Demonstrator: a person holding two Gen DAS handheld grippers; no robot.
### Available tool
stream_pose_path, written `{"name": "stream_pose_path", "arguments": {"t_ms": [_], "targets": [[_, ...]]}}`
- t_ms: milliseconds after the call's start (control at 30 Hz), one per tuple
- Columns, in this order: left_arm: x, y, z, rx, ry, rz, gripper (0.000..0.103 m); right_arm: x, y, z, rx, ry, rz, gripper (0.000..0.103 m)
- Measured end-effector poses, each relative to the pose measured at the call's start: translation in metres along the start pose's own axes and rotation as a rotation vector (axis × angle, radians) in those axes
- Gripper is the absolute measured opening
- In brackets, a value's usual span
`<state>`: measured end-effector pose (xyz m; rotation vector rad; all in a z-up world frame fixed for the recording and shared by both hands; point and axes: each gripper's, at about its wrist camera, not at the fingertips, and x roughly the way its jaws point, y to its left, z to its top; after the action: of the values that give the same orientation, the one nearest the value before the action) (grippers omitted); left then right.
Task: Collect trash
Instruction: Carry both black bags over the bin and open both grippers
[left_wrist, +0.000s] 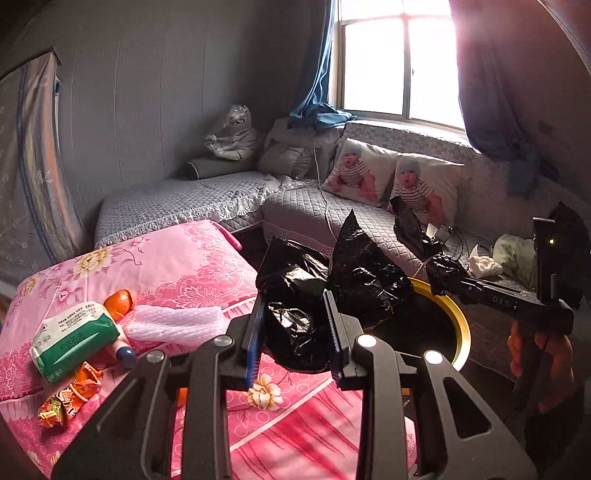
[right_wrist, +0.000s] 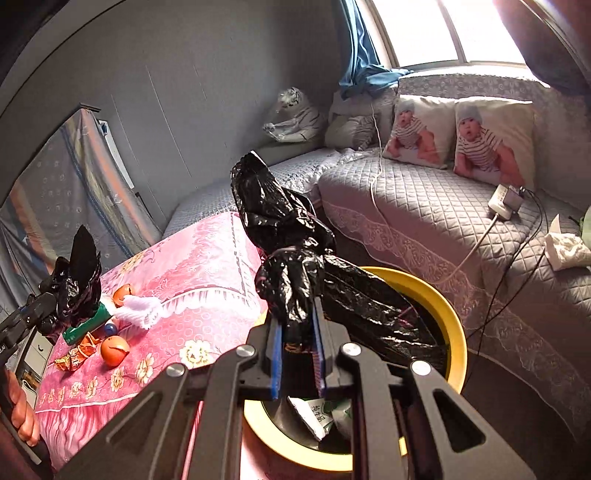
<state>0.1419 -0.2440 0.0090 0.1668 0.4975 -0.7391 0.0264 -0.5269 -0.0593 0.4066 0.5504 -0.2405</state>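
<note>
Left gripper (left_wrist: 295, 332), at 6 o'clock in the left wrist view, pinches a bunched edge of the black bag (left_wrist: 317, 295) between its two fingers (left_wrist: 255, 343); right gripper (right_wrist: 298, 354), at 6 o'clock in the right wrist view, pinches another gathered edge of the same bag, which rises in a twisted peak toward 12 o'clock. The bag stretches between the two grippers over the yellow-rimmed bin (right_wrist: 439, 302), which stands just beside the pink cloth (left_wrist: 192, 266); a green-and-white wrapper (right_wrist: 317, 413) lies inside the bin below the right gripper. On the cloth at 9 o'clock in the left wrist view lie a green tissue pack (left_wrist: 74, 336), white foam netting (left_wrist: 173, 325), an orange peel (left_wrist: 118, 304) and crumpled orange wrappers (left_wrist: 70, 398). The right gripper also shows at 3 o'clock in that view, with bag plastic bunched at its tip. Beyond, from 10 to 3 o'clock, runs a grey quilted sofa (left_wrist: 177, 206) bearing two baby-print pillows (left_wrist: 354, 171), a crumpled tissue (right_wrist: 565, 247) and a charger (right_wrist: 506, 201). Farthest, at 12 o'clock, a bright window (left_wrist: 399, 62) with blue curtains (left_wrist: 314, 88).
</note>
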Motion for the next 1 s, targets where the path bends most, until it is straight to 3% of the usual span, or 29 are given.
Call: {"name": "stream_pose_path", "arguments": {"t_ms": [233,567,833,1000], "targets": [[0.047,-0.015,0.005,-0.021,0.061,-0.051,0.028,0.032,-0.025,-0.015,0.063,0.101,-0.029,0.013],[0.11,-0.041,0.006,-0.029,0.156,-0.083,0.028,0.049,-0.043,-0.029,0.091,0.171,-0.065,0.013],[0.139,-0.059,0.004,-0.041,0.198,-0.106,0.028,0.046,-0.061,-0.031,0.137,0.157,-0.076,0.025],[0.152,-0.076,0.001,-0.023,0.214,-0.129,0.028,0.025,-0.072,-0.025,0.171,0.092,-0.103,0.043]]}}
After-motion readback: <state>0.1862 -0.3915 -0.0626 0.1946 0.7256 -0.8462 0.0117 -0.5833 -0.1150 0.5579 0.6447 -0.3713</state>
